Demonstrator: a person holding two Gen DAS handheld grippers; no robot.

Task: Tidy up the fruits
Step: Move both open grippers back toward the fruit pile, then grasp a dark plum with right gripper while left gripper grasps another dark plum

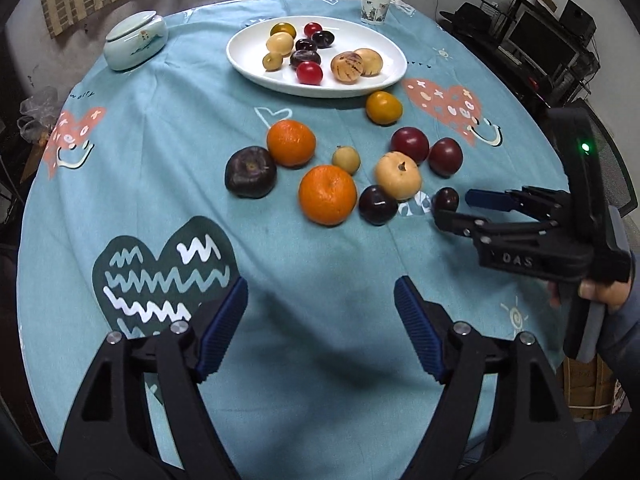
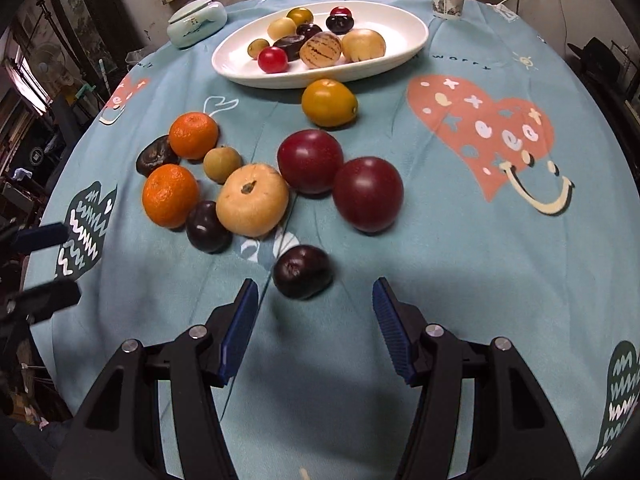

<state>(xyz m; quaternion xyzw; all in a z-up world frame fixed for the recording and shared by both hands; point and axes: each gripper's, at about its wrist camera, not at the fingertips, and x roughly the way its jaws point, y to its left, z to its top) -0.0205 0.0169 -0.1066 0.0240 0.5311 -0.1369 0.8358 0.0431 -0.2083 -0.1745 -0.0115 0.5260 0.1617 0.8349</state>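
Observation:
A white oval plate [image 1: 248,60] [image 2: 400,20] at the far side holds several small fruits. Loose on the blue cloth lie two oranges [image 1: 327,195] [image 1: 291,143], a dark flat fruit [image 1: 251,172], a tan fruit [image 2: 252,200], two red plums [image 2: 310,160] [image 2: 368,194], a yellow-orange fruit [image 2: 329,102] and a dark plum [image 2: 208,226]. My right gripper [image 2: 315,286] [image 1: 452,206] is open, its tips either side of a small dark plum [image 2: 302,272] without touching it. My left gripper [image 1: 320,286] [image 2: 72,262] is open over bare cloth, short of the near orange.
A pale lidded jar [image 1: 136,40] stands at the far left and a paper cup [image 1: 375,6] behind the plate. A person's hand [image 1: 600,288] holds the right gripper's handle. The round table's edge curves close on both sides.

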